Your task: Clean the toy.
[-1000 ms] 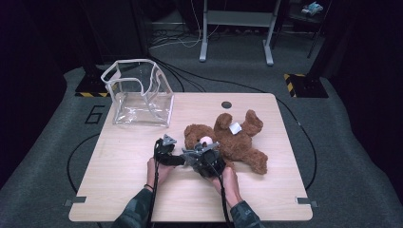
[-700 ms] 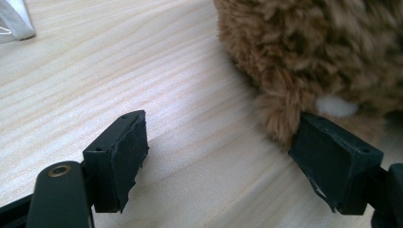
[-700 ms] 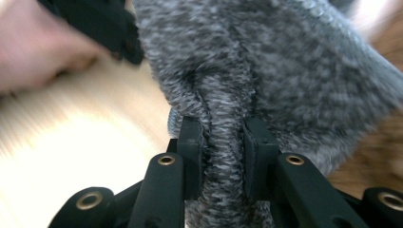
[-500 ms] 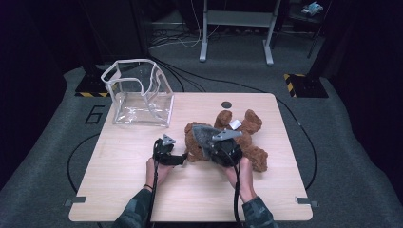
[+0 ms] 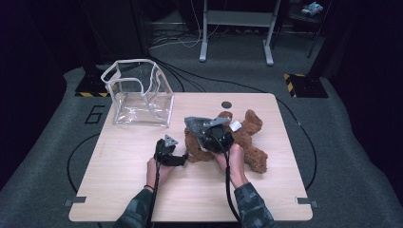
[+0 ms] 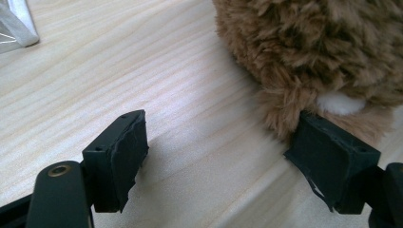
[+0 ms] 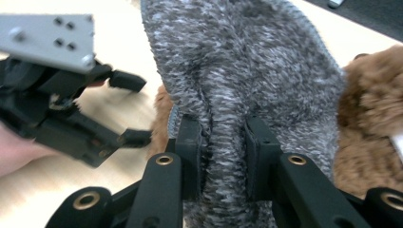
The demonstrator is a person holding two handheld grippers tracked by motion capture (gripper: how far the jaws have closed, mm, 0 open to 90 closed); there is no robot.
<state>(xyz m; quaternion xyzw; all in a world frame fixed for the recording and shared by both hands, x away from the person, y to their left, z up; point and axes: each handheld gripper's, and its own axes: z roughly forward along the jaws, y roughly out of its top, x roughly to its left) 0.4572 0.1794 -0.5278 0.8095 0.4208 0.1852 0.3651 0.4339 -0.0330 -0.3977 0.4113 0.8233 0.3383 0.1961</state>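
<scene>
right gripper [image 7: 223,156] clamped on grey knit cloth [image 7: 247,71] above brown plush teddy bear [image 5: 247,135]; left gripper [image 6: 228,161] jaws apart, just beside bear

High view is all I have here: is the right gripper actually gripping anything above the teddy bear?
Observer: Yes. The right gripper is shut on a fold of grey fuzzy cloth.
Operator: And the left one?
Observer: The left gripper is open, with bare table between its jaws.
Operator: Is it touching the bear?
Observer: One jaw looks to touch the fur of the teddy bear, just below a white patch.
</scene>
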